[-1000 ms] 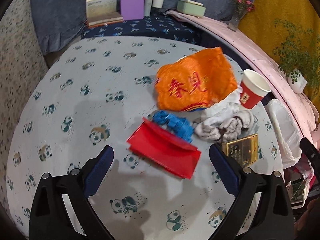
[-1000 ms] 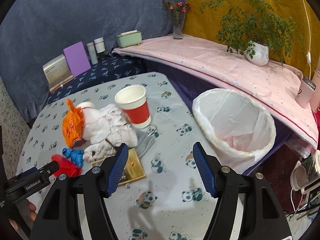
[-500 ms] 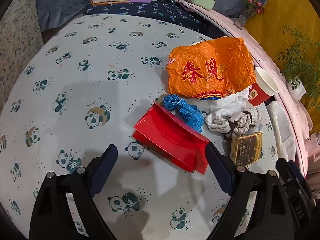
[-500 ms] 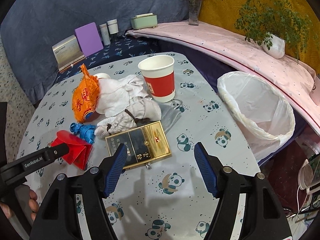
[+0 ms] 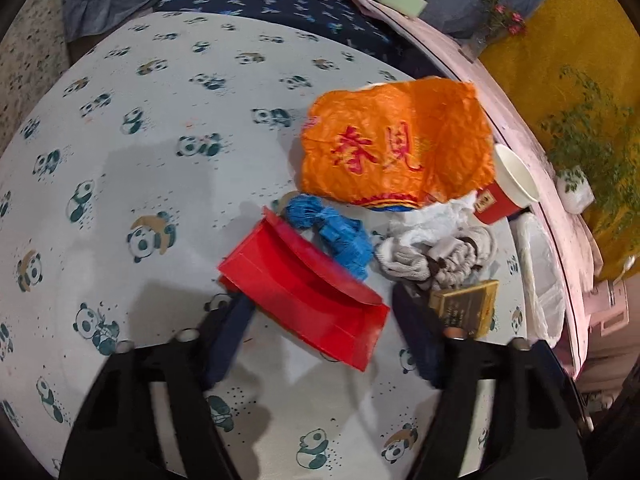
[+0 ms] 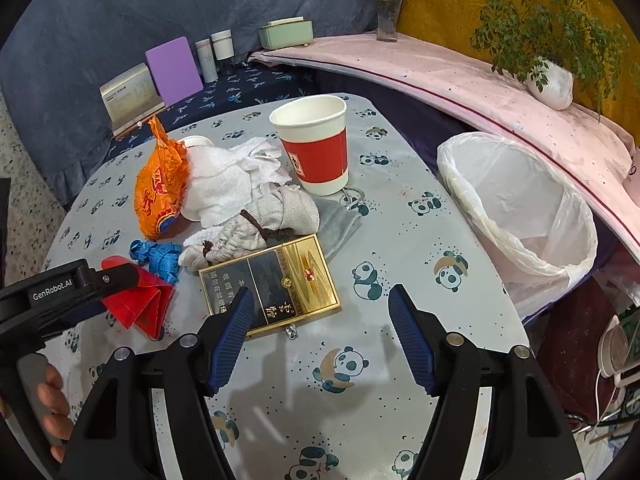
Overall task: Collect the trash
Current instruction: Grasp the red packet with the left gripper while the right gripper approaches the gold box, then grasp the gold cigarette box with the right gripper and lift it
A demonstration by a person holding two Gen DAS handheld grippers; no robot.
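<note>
A red folded paper envelope (image 5: pixel 304 288) lies on the panda-print table (image 5: pixel 160 160). My left gripper (image 5: pixel 322 332) straddles its near end and its jaws are closing; the pads do not visibly press on it. In the right wrist view one left finger (image 6: pixel 116 276) lies over the envelope (image 6: pixel 140 304). My right gripper (image 6: pixel 320 320) hangs open just above the near edge of a gold cigarette box (image 6: pixel 272 284), holding nothing. An orange bag (image 5: pixel 396 144), blue tape (image 5: pixel 332 228), white tissue (image 6: pixel 228 176), a grey cloth pouch (image 6: pixel 264 220) and a red paper cup (image 6: pixel 316 144) are piled behind.
A bin with a white liner (image 6: pixel 516 204) stands past the table's right edge, under a pink shelf (image 6: pixel 440 76) with a potted plant (image 6: pixel 548 80). Books, a purple box (image 6: pixel 174 68) and bottles stand at the back. A hand (image 6: pixel 52 408) holds the left gripper's handle.
The left jaws have narrowed around the red envelope, and that gripper has come closer to it. The right gripper has sunk toward the gold box.
</note>
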